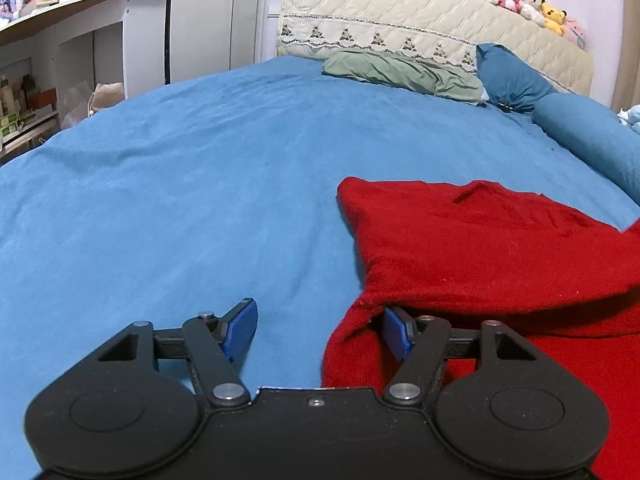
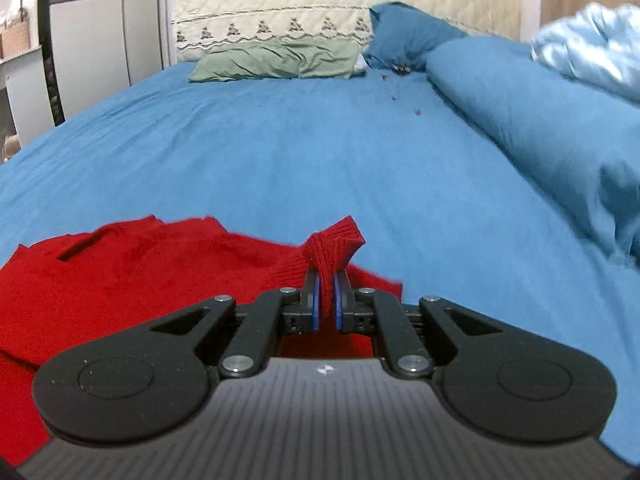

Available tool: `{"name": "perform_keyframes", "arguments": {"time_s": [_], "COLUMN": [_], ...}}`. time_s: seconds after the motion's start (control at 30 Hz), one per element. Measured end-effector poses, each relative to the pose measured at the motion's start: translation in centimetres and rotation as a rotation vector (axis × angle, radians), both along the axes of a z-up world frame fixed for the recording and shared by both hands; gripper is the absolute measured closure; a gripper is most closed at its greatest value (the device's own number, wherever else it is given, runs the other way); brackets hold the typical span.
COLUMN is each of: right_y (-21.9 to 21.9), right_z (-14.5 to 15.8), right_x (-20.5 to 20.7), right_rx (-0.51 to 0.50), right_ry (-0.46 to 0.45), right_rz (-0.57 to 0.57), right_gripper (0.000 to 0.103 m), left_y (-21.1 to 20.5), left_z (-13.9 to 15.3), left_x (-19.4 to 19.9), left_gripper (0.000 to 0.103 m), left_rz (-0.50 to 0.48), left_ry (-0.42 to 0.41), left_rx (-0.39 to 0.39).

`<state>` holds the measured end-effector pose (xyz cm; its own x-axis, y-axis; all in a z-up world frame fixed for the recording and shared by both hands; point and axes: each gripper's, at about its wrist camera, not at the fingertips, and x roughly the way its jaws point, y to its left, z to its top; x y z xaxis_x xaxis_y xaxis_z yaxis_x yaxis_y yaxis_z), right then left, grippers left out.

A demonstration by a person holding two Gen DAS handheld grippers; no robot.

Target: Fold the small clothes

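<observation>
Two grippers: right gripper (image 2: 328,298) fingers pinch the red sweater (image 2: 132,264) cuff, left gripper (image 1: 320,334) fingers wide on blue bedspread (image 1: 200,184)

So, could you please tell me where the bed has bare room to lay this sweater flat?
The blue bedspread is bare from the red sweater up to the green pillow and out to its left edge. The right side is crowded by the rolled blue duvet and the blue pillow.
</observation>
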<state>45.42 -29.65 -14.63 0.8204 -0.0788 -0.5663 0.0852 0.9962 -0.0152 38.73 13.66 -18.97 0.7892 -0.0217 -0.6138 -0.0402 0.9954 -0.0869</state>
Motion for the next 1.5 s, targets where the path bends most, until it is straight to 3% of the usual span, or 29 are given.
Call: {"name": "perform_keyframes", "arguments": {"time_s": [0.13, 0.23, 0.37, 0.4, 0.5, 0.57, 0.7, 0.83, 0.97, 1.1, 1.17, 1.23, 1.37, 1.5], "right_y": [-1.1, -1.5, -0.9, -0.4, 0.5, 1.0, 0.3, 0.5, 0.6, 0.4, -0.2, -0.9, -2.6, -3.8], "right_z": [-2.8, -4.3, -3.6, -3.1, -2.3, -2.9, -5.8, -5.7, -4.5, -6.0, -6.5, -6.7, -6.3, -3.5], "right_x": [-1.6, -3.0, -5.7, -6.1, -5.3, -3.3, -1.2, -1.6, -0.2, 4.1, 5.7, 6.2, 6.9, 4.8], "right_rx": [0.033, 0.053, 0.012, -0.014, 0.009, 0.051, 0.099, 0.069, 0.155, 0.175, 0.129, 0.11, 0.21, 0.26], "right_ry": [0.037, 0.086, 0.043, 0.008, -0.025, 0.042, 0.15, 0.129, 0.052, 0.12, 0.109, 0.112, 0.127, 0.103], "right_rz": [0.0, -0.034, 0.012, 0.031, 0.12, 0.142, 0.076, 0.128, 0.191, 0.116, 0.069, 0.02, -0.052, -0.019], "right_gripper": [0.08, 0.072, 0.008, 0.002, 0.003, 0.003, 0.002, 0.0, 0.0, 0.0, 0.0, 0.0, 0.0, 0.0], "left_y": [0.1, -0.5, -2.5, -3.2, -5.3, -6.3, -6.5, -5.9, -5.9, -6.3, -6.3, -6.6, -7.3, -7.4], "left_z": [0.4, 1.1, 3.7, 4.2, 4.8, 4.3, 1.8, 1.3, 1.3, 1.2, 1.1, 1.0, 1.2, 2.3], "left_x": [-0.8, -2.1, -3.0, -2.7, -0.9, 0.8, 3.1, 2.6, 2.4, 2.4, 2.7, 2.8, 3.0, 2.6], "left_gripper": [0.036, 0.036, 0.029, 0.029, 0.029, 0.029, 0.029, 0.029, 0.029, 0.029, 0.029, 0.029, 0.029, 0.032], "left_rz": [-0.015, -0.069, -0.146, -0.167, -0.234, -0.27, -0.266, -0.281, -0.278, -0.28, -0.279, -0.279, -0.271, -0.24], "left_ry": [0.006, -0.02, -0.097, -0.103, -0.089, -0.045, 0.067, 0.06, 0.062, 0.063, 0.067, 0.07, 0.079, 0.107], "left_rx": [0.006, 0.034, 0.029, 0.024, 0.022, 0.001, -0.038, -0.057, -0.062, -0.038, -0.035, -0.029, -0.008, -0.024]}}
